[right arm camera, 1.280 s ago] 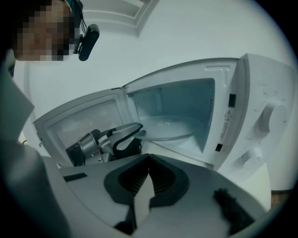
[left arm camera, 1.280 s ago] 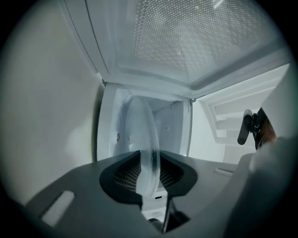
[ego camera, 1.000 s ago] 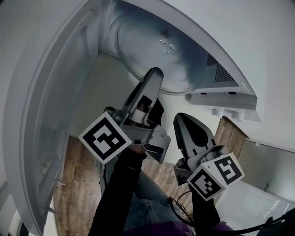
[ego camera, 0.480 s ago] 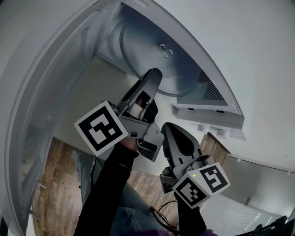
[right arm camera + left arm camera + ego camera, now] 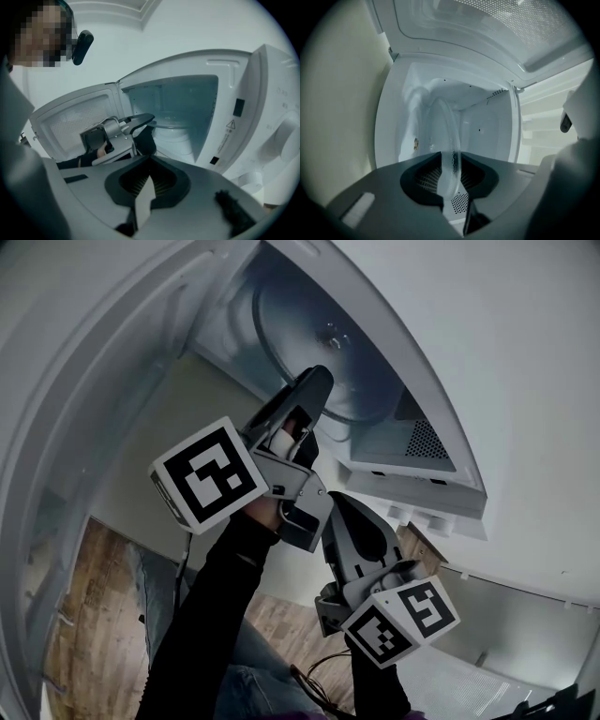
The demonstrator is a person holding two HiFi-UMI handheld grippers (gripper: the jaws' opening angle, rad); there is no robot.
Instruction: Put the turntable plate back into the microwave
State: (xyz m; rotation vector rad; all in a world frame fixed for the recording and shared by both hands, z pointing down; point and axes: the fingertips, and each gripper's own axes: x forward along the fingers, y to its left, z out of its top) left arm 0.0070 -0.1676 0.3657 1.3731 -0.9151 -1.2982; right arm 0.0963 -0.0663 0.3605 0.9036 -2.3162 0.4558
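The microwave (image 5: 412, 467) is sitting with its door (image 5: 84, 399) swung wide on your left and the cavity (image 5: 140, 101) facing you. The plate (image 5: 319, 348) is already inside that cavity. In the right gripper view it is lying roughly flat and, I'd judge, hovering just above the floor rather than seated. I can't tell whether its hub is lining up with the centre drive. Your left gripper (image 5: 314, 382) is clamping the plate's near rim. In the left gripper view the glass is running edge-on between the pads, with the jaws narrow and pressing on it. So the plate is reaching straight ahead of those jaws, deeper into the cavity, with its far rim near the back wall. Your right gripper (image 5: 339, 504) is hanging outside, below the opening and well apart from the plate, jaws closed on nothing. The left hand is the only one on the job. What the next move is turning on: centring the hub ahead of the jaws, then lowering flat. Tipping the far rim down first risks a knock on the floor.
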